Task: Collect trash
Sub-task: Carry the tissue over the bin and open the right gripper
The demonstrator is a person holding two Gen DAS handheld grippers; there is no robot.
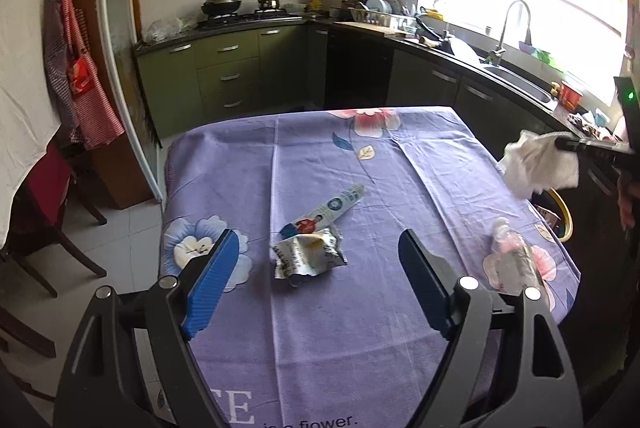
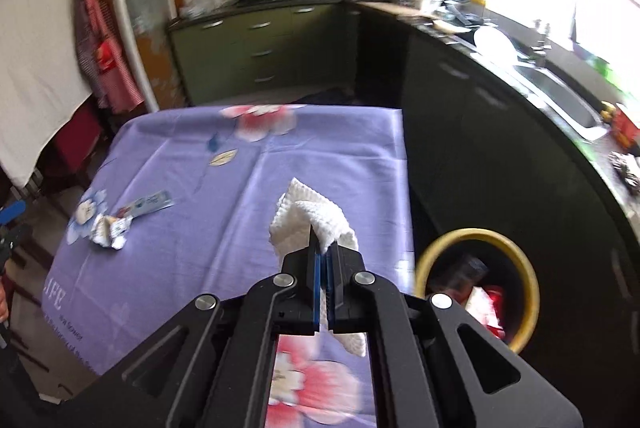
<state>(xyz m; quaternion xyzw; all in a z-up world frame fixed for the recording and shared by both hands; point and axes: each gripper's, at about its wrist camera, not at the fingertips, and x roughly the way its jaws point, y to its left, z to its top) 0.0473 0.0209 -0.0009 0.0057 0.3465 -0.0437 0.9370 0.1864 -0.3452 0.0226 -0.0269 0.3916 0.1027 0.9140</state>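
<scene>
Right claw (image 2: 325,252) clamps white tissue (image 2: 308,218), raised above tablecloth (image 2: 180,260); left claw (image 1: 320,260) gapes, angled down.

I see a crumpled white tissue (image 2: 310,224) aloft; torn wrapper (image 1: 309,255) and long sachet (image 1: 326,209) flat mid-table; clear plastic bottle (image 1: 516,258) lying near edge.

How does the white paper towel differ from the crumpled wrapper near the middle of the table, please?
The white paper towel hangs clear of the table, clamped in the shut right gripper; the crumpled wrapper lies loose on the purple tablecloth, ahead of the open left gripper.
The towel is plain white and soft; the wrapper is shiny and printed.
Both are crumpled trash.
</scene>
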